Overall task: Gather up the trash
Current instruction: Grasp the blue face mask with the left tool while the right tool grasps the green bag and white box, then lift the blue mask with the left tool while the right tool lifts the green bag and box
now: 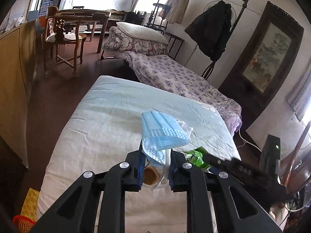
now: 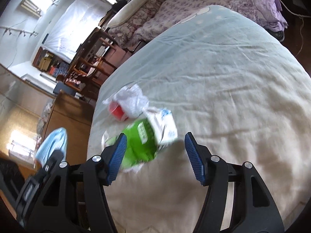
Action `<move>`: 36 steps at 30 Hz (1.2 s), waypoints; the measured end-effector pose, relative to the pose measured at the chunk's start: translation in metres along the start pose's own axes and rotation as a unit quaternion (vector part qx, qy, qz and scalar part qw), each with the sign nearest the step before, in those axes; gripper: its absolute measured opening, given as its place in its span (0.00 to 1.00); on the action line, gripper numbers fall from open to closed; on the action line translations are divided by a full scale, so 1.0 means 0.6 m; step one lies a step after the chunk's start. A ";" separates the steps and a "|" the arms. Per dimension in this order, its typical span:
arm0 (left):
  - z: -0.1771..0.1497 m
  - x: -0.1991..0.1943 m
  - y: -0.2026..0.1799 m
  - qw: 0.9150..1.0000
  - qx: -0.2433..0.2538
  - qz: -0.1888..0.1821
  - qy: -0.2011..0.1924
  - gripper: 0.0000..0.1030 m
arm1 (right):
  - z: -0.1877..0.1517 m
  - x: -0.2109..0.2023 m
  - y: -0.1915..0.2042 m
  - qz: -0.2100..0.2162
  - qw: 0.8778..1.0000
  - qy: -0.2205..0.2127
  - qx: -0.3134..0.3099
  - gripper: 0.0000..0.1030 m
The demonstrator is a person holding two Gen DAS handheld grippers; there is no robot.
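My left gripper (image 1: 155, 155) is shut on a blue face mask (image 1: 163, 134), held above the pale bed (image 1: 97, 136); a tan round item (image 1: 150, 174) shows between the fingers below it. My right gripper (image 2: 153, 151) is open just above a green packet (image 2: 140, 143) lying on the bed (image 2: 233, 97). Touching the packet are a white and blue carton (image 2: 165, 124), crumpled white paper (image 2: 132, 99) and a red cup (image 2: 116, 110). The mask also shows in the right wrist view (image 2: 52, 145) at the left. The green packet shows in the left wrist view (image 1: 194, 157) beside the right gripper's arm.
A second bed with a floral quilt (image 1: 175, 75) stands beyond. A wooden chair (image 1: 64, 40) and table (image 1: 83, 17) stand on the dark floor at the far left. A wooden cabinet (image 1: 13, 77) stands left of the bed. A red basket (image 1: 21, 223) sits at the lower left.
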State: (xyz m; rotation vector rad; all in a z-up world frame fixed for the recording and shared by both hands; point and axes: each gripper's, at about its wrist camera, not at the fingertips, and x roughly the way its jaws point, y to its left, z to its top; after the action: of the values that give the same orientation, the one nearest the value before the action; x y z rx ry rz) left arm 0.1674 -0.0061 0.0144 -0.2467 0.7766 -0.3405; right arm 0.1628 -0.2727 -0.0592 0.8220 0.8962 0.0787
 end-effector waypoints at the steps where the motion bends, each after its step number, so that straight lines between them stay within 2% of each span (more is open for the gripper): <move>1: 0.000 0.000 -0.003 1.000 0.003 0.001 0.000 0.19 | 0.002 0.007 -0.007 0.012 1.000 0.003 0.017 0.60; 2: 0.000 0.000 -0.004 1.000 0.006 0.002 0.000 0.19 | 0.003 0.012 -0.012 0.023 0.999 0.007 0.029 0.59; 4: -0.001 0.001 -0.007 1.000 0.010 0.003 0.001 0.19 | 0.002 0.017 -0.016 0.043 0.998 0.010 0.041 0.46; 5: -0.002 0.002 -0.010 1.000 0.012 0.004 0.002 0.19 | 0.003 0.014 -0.017 0.064 0.997 0.010 0.047 0.28; 12: -0.004 0.005 -0.017 1.000 0.022 0.016 0.000 0.19 | 0.009 -0.056 -0.009 0.065 0.996 -0.061 0.021 0.28; 21: -0.007 0.005 -0.019 0.999 0.026 0.022 0.001 0.19 | 0.008 -0.109 -0.009 0.071 0.994 -0.080 -0.004 0.28; 36: -0.011 -0.013 -0.014 1.000 0.020 0.018 -0.005 0.19 | 0.000 -0.128 0.001 0.069 0.994 -0.078 -0.020 0.28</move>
State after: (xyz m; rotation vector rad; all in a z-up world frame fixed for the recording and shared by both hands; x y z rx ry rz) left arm 0.1559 -0.0112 0.0176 -0.1968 0.7628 -0.3204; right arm 0.1134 -0.3019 -0.0079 0.8405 0.6880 0.1515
